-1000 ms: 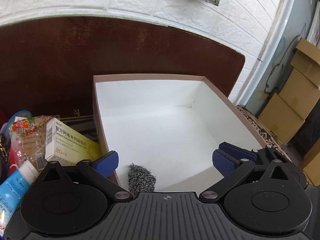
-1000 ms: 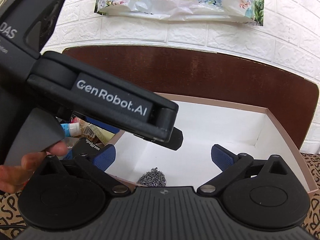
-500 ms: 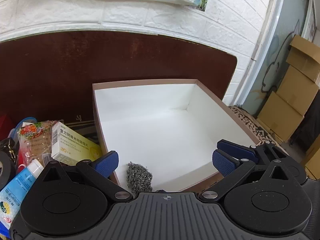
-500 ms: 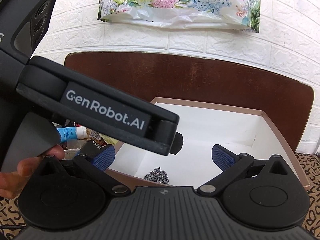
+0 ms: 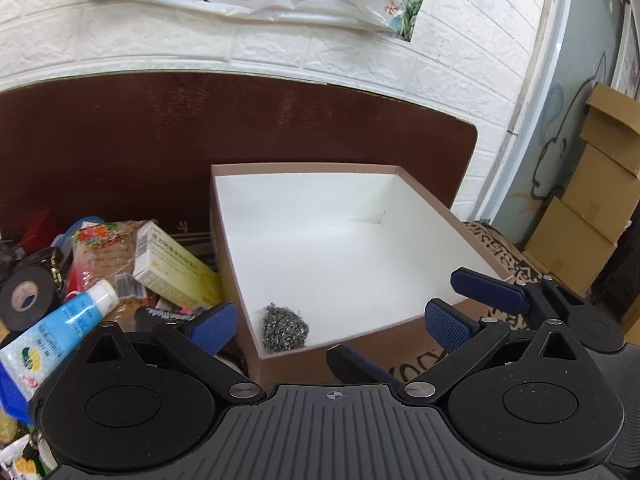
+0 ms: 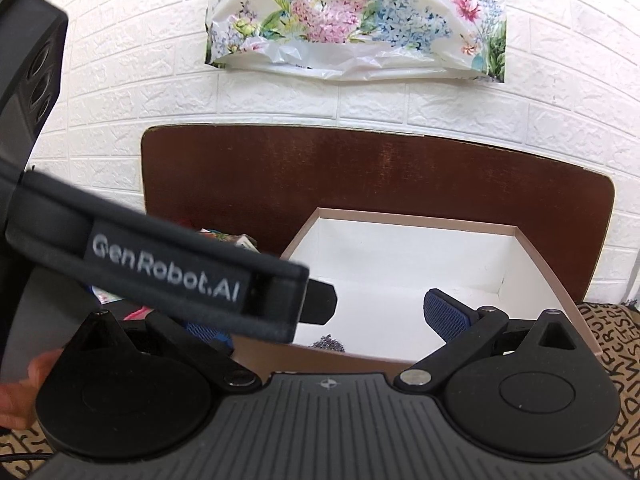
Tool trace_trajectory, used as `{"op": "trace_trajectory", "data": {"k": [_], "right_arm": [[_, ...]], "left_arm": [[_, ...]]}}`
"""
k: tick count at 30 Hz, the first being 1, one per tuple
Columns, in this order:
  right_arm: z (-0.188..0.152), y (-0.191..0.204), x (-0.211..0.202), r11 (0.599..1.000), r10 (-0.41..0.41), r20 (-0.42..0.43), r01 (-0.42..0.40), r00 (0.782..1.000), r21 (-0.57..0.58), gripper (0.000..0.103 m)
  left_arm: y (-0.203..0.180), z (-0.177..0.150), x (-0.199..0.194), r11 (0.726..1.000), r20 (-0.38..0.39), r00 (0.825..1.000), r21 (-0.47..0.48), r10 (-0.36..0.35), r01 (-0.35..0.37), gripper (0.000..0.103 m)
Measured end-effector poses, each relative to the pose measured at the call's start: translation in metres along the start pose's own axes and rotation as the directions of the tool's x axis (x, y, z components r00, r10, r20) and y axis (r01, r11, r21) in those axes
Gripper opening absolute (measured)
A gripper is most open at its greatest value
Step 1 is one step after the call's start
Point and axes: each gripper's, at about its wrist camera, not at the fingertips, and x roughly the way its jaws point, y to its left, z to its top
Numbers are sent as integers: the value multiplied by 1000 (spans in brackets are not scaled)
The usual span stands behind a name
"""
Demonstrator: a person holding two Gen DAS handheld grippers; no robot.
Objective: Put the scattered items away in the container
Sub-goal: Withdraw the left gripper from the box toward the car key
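Left gripper: fingers spread wide, nothing between the blue pads. It hangs over the near edge of the box, the left pad outside the box's left wall, the right pad over the near-right rim.

Right gripper: also spread wide and holding nothing. Its right pad shows clearly; its left pad is mostly hidden behind the left gripper's body, which crosses the right wrist view from 9 o'clock. In the left wrist view the right gripper's fingers appear at 4 o'clock, just beside the left gripper.

The box is open, white inside with a brown rim, and lies on a dark brown tabletop. One scourer, a grey metal wad, rests on the box floor in the near-left corner, at 6 o'clock in the left wrist view, touching or nearly touching the left wall.

The loose items lie in a pile outside the box at 9 o'clock: a yellow-white carton just beside the left wall, a blue tube with white cap, a tape roll, and a snack packet behind the carton.

Beyond the table, a white brick wall carries a floral bag at 12 o'clock. Cardboard boxes stand at 3 o'clock.
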Motion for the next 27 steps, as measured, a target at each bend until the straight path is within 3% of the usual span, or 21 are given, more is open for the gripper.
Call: {"op": "trace_trajectory", "data": {"k": [8,27], "right_arm": [[-11,19,-29,999,23,21,-22,1000,-25,103],[-62,96,-74,994,85,-12,-85,996,-70,103]], "left_arm": [[-8,-27,-26,997,5,997,1,76,-76,103],[15,-110,-90,990,-11,996,-110,91,-91,103]]}}
